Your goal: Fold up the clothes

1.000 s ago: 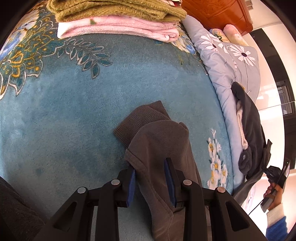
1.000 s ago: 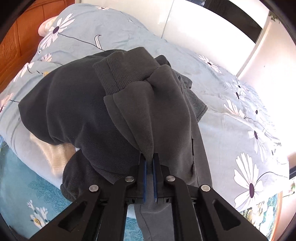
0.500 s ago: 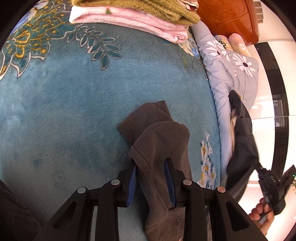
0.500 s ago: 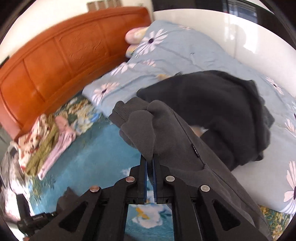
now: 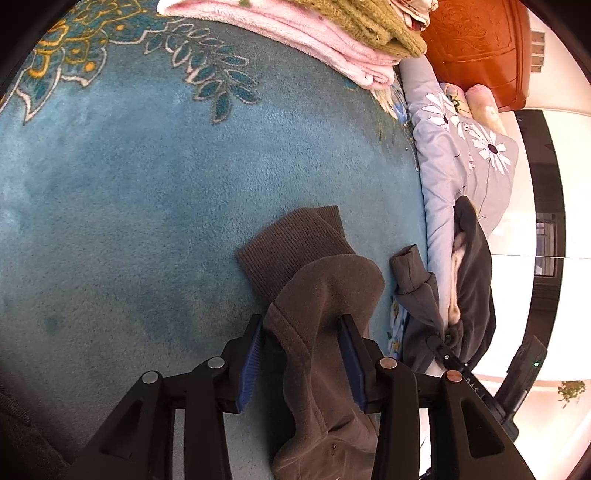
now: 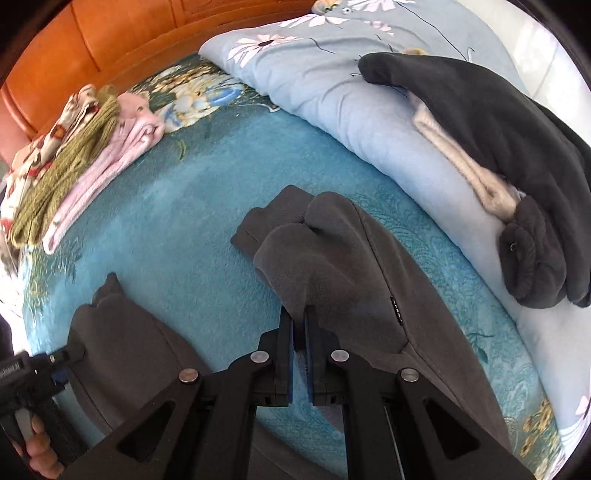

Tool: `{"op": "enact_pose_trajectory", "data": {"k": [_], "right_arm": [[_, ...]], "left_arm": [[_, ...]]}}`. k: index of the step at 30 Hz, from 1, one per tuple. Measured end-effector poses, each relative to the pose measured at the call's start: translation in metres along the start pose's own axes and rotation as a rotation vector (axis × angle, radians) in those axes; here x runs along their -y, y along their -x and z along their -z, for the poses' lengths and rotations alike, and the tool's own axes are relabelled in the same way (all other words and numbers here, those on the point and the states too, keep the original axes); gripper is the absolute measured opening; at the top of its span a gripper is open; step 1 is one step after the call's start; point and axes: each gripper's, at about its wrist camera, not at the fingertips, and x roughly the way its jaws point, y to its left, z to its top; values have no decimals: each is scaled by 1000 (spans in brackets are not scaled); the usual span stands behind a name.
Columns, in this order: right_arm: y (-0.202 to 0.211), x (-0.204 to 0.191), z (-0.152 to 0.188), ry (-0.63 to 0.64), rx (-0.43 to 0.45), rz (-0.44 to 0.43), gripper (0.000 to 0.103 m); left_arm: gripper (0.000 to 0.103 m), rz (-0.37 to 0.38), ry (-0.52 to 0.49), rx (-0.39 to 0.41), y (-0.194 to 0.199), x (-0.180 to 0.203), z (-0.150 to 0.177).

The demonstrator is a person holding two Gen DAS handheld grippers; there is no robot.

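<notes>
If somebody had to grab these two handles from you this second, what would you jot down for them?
Left gripper: jaws opening, one end of the grey garment lies between the pads; they look clear of the cloth.
Right gripper: shut on the garment's other ribbed end, held just above the teal blanket.
Waiting on the floral quilt: a dark fleece over a cream item.
Done: a folded stack, pink, olive and printed pieces, near the wooden headboard.
Left: lay the grey garment flat, fold it, add it to the stack, then fold the waiting items.
</notes>
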Motion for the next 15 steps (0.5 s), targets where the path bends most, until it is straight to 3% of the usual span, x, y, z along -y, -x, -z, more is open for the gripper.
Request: {"op": "enact_pose_trajectory", "data": {"k": [4,7,8,10,13,15], "right_arm": [[-8,-10,6,47,-65,-4,8],[-4,-25,2,119,-65,27,12],[-1,-29,-2,137,-49,29,17],[4,-38,-13,160,-9,12,46],[-1,-55,-32,198,27,29,52],[-20,-65,-43,221,1,55,52]], "left_arm": [[44,32,40,3,-3,-6,-7],[48,52,78,9,-6,-12,-12],[48,56,79,6,-7,-12,-12],[49,64,80,2,-10,-12,-14],[50,73,75,-4,-14,-11,-16],[51,100,93,-9,-14,-14,-18]]}}
